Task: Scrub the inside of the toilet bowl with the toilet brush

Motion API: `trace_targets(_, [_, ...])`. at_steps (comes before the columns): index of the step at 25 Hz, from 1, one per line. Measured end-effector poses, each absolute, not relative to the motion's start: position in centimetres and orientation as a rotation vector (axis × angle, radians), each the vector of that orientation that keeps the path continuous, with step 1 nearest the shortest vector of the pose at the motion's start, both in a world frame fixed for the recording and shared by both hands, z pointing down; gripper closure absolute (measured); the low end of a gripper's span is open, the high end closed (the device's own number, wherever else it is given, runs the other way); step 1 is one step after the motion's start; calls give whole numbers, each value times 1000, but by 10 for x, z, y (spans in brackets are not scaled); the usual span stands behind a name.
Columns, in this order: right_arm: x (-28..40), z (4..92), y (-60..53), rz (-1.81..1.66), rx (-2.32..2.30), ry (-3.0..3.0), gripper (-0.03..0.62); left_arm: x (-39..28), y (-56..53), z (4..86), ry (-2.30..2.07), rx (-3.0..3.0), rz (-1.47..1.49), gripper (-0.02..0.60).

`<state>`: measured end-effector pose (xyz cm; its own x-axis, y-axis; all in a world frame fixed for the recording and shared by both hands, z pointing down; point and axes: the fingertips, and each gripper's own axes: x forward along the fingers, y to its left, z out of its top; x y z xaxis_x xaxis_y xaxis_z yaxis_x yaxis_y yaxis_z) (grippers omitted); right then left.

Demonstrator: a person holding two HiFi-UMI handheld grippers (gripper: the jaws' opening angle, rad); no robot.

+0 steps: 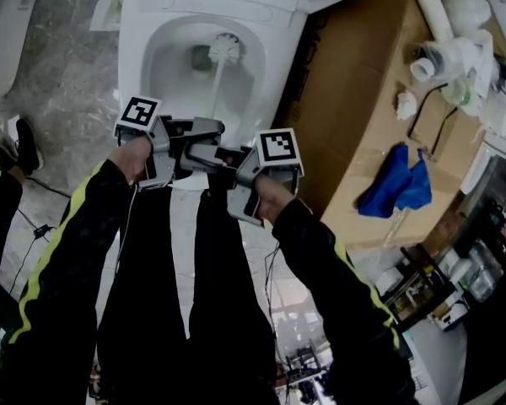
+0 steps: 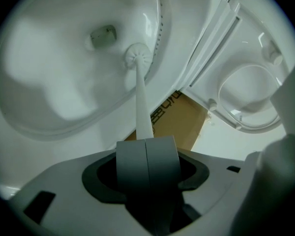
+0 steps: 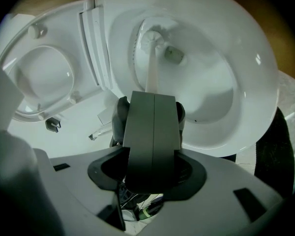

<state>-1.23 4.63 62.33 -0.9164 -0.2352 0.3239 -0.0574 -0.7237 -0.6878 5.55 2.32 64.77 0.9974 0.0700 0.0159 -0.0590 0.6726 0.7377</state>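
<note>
The white toilet bowl [image 1: 135,57] stands open at the top of the head view, with its drain [image 1: 201,57] showing. A white toilet brush [image 1: 226,49] has its head down in the bowl beside the drain, and its thin handle runs back toward me. My left gripper [image 1: 212,128] is shut on that handle [image 2: 143,102], which comes out from between the jaws toward the brush head [image 2: 137,58]. My right gripper [image 1: 198,152] sits just behind the left one. It is shut too, and the handle [image 3: 152,73] rises in line above its jaws.
A raised seat and lid [image 2: 250,97] stand behind the bowl. Right of the toilet a large cardboard box [image 1: 363,125] carries a blue cloth [image 1: 401,180] and white pipe parts [image 1: 443,49]. My legs in black trousers stand in front, and a shoe [image 1: 21,146] rests on the tiled floor at the left.
</note>
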Motion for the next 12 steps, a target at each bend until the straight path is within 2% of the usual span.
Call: trace_targets(12, [-16, 618, 75, -2779, -626, 983, 402, 52, 57, 644, 24, 740, 115, 328])
